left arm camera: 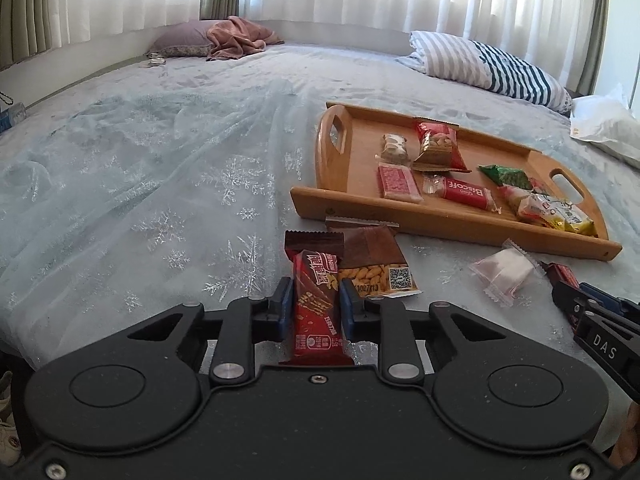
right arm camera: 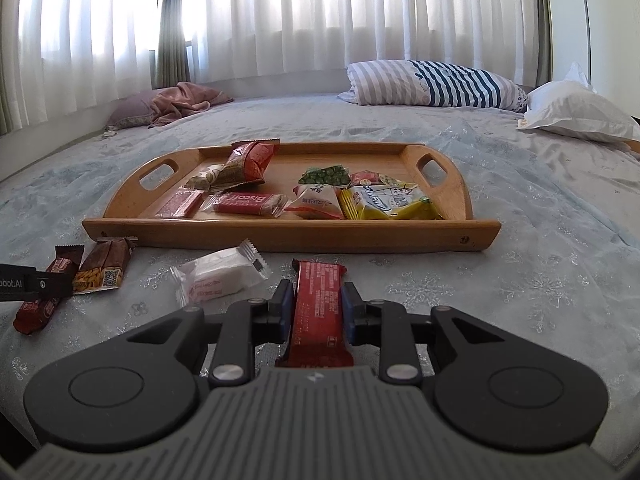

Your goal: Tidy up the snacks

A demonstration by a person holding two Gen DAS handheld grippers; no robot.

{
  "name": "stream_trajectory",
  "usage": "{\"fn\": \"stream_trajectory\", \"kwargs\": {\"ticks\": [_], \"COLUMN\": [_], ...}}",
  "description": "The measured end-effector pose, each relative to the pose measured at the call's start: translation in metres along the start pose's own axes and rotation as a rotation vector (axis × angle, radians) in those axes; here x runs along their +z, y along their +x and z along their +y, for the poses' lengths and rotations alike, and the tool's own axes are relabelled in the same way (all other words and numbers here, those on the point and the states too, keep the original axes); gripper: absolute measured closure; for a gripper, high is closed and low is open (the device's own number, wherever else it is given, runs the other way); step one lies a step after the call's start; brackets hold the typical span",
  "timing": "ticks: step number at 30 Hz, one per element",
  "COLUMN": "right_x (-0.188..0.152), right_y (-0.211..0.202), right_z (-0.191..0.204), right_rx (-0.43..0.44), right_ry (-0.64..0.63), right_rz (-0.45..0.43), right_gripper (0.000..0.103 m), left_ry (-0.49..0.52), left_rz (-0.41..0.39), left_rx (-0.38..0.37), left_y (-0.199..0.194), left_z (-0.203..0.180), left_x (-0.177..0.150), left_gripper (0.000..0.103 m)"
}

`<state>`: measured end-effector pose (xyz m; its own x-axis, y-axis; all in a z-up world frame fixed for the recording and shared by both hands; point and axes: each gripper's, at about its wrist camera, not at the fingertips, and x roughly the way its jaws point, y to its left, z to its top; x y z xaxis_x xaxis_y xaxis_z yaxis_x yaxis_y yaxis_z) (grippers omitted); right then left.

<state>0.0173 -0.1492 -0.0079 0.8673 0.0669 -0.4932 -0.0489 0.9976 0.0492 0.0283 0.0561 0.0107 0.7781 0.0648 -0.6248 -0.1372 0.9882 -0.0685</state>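
A: On the bed (right arm camera: pixel 540 240), just in front of the wooden tray (right arm camera: pixel 280 232), two grippers are in position. Report the left one.

B: Left gripper (left arm camera: pixel 313 300): jaws closed on a red snack bar (left arm camera: pixel 316 300), blue pads pressed against both long edges. The bar lies lengthwise between them, pointing toward the tray. A brown peanut packet (left arm camera: pixel 376 264) lies touching it on the right.

A: Right gripper?

B: Right gripper (right arm camera: pixel 316 306): a second red bar (right arm camera: pixel 318 312) sits lengthwise between the jaws. The pads meet its edges, so it reads as gripped, though how firmly I cannot tell. Its far end lies near the tray's front wall without touching it.

A: Loose items on the bed?

B: One clear-wrapped white sweet (right arm camera: pixel 222 276), between the two grippers, apart from both.

A: Tray contents?

B: Left half: a red nut pouch (right arm camera: pixel 248 162) leaning over a small pale packet (right arm camera: pixel 204 176), a pink flat wafer (right arm camera: pixel 180 204), a Biscoff biscuit (right arm camera: pixel 246 203). Right half: a green pea packet (right arm camera: pixel 324 175), a white and red sachet (right arm camera: pixel 316 202), a yellow packet (right arm camera: pixel 388 202).

A: Background?

B: A striped pillow (right arm camera: pixel 432 82) and a white pillow (right arm camera: pixel 576 112) at the head of the bed; sheer curtains (right arm camera: pixel 320 12) behind.
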Motion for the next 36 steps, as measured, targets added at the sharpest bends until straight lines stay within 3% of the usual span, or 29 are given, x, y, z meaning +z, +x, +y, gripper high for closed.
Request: {"fn": "stream_trajectory", "kwargs": {"ticks": [1,3,5,15,24,36], "right_x": [0.000,0.001,0.002,0.018,0.040,0.049], "right_y": [0.001,0.003,0.003,-0.015,-0.014,-0.005], "right_z": [0.000,0.000,0.000,-0.007,-0.021,-0.035], "right_rx": [-0.001,0.000,0.006,0.003,-0.018,-0.047], "right_ry": [-0.004,-0.004,0.002,0.020,0.041,0.060], "right_rz": [0.004,0.011,0.008,-0.069,-0.116,-0.123], "right_gripper": [0.064,0.074,0.075,0.075,0.075,0.075], "left_ry": [0.000,-0.001,-0.003,0.004,0.010,0.050], "left_rz": [-0.004,-0.017,-0.035,-0.103,-0.105,-0.100], "left_rx": [0.000,-0.001,-0.004,-0.025,-0.086,-0.110], "left_y": [-0.002,-0.007,-0.014,-0.026,-0.012,0.006], "left_z": [0.000,0.000,0.000,0.000,-0.010,-0.031], "left_x": [0.001,0.003,0.006,0.031,0.061,0.070], "left_gripper": [0.080,0.080,0.080,0.080,0.080,0.080]}}
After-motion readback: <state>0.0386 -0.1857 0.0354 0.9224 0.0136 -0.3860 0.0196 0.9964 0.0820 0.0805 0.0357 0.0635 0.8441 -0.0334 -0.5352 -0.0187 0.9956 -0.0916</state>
